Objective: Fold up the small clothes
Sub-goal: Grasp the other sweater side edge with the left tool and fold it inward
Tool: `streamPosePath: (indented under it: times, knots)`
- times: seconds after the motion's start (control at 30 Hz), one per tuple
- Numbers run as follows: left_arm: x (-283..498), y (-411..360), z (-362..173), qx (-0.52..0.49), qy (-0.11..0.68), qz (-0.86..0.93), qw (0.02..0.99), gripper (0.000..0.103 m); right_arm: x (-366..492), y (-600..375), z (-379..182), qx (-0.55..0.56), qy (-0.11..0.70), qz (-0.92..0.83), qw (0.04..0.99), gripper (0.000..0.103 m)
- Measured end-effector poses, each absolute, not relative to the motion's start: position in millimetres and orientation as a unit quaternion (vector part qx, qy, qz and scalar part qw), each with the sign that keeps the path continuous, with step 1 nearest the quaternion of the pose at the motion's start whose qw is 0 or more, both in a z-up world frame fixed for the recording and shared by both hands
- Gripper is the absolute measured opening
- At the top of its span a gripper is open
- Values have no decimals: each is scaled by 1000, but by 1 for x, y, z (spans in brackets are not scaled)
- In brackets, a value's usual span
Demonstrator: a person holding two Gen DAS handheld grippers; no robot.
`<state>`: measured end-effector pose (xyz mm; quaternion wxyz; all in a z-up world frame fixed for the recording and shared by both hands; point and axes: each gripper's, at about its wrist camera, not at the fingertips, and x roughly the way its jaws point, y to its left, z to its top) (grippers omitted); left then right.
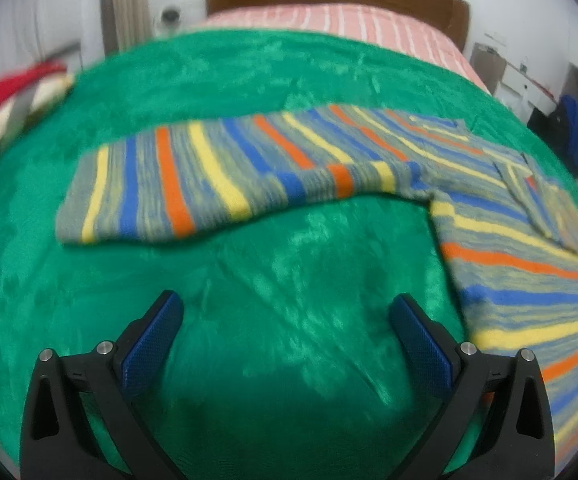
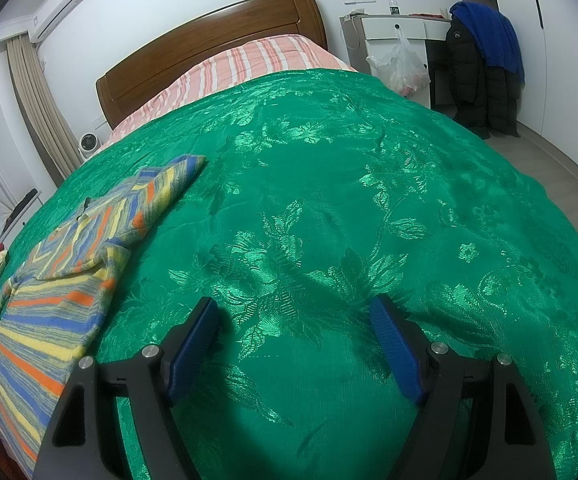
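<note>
Garment: striped knitted sweater [image 1: 217, 168] on green satin bedspread [image 2: 329, 200]; likely soft, light, floppy.
Hold: sleeve cuff, far left.
Jaws: left gripper [image 1: 287, 312] and right gripper [image 2: 295, 314] both spread wide, empty.

The right tongs [image 2: 293, 312] hang wide apart over the green bedspread [image 2: 369, 208], holding nothing; a striped sweater [image 2: 69, 280] lies flat at the left, one sleeve reaching toward the wooden headboard [image 2: 209, 36]; a dark jacket [image 2: 477, 80] hangs at the far right.

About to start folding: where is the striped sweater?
The striped sweater lies flat on the green bedspread, at the right wrist view's left edge; in the left wrist view, ahead and right of the open left tool.
</note>
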<state>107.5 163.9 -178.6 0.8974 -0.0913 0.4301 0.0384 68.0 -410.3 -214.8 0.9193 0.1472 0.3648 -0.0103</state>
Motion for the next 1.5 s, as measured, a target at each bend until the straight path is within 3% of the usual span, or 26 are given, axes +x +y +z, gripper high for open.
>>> streamPosePath:
  times: [0.17, 0.4, 0.57, 0.67, 0.73, 0.77, 0.8, 0.83, 0.93, 1.2, 1.37, 1.43, 1.47, 1.5]
  knots:
    - [109, 156, -164, -96, 528, 21, 844, 102, 67, -411, -215, 150, 362, -7, 920, 79]
    - [111, 254, -76, -224, 411, 11, 884, 103, 67, -412, -215, 150, 362, -5, 920, 80]
    - [142, 337, -120, -321, 465, 85, 821, 100, 67, -412, -216, 152, 360, -2, 921, 80]
    - [156, 342, -158, -339, 508, 93, 786, 85, 68, -411, -216, 152, 360, -1, 921, 81]
    - [162, 331, -160, -317, 497, 101, 802, 83, 68, -411, -216, 151, 360, -1, 920, 81]
    - [165, 326, -157, -310, 485, 95, 812, 57, 68, -411, -216, 151, 361, -1, 920, 81]
    - [170, 320, -155, -312, 484, 79, 814, 2, 68, -411, -216, 151, 361, 0, 920, 82]
    - [177, 316, -157, -319, 492, 63, 808, 7, 69, -411, -216, 150, 361, 0, 920, 82]
    - [192, 290, -129, -280, 484, 55, 827, 3, 69, -411, -216, 151, 360, 2, 920, 82]
    - [232, 105, 23, -126, 396, -116, 902, 2, 67, -412, -216, 160, 354, 8, 922, 83]
    - [243, -43, 14, -50, 409, -221, 884, 3, 67, -412, -216, 161, 353, 9, 922, 83]
    - [242, -78, -12, -41, 436, -240, 866, 17, 67, -412, -216, 162, 353, 10, 922, 83]
    - [245, -93, -28, -43, 460, -250, 851, 38, 67, -412, -216, 162, 352, 10, 922, 83]
    - [243, -98, -40, -55, 474, -254, 841, 48, 67, -412, -216, 163, 352, 10, 922, 83]
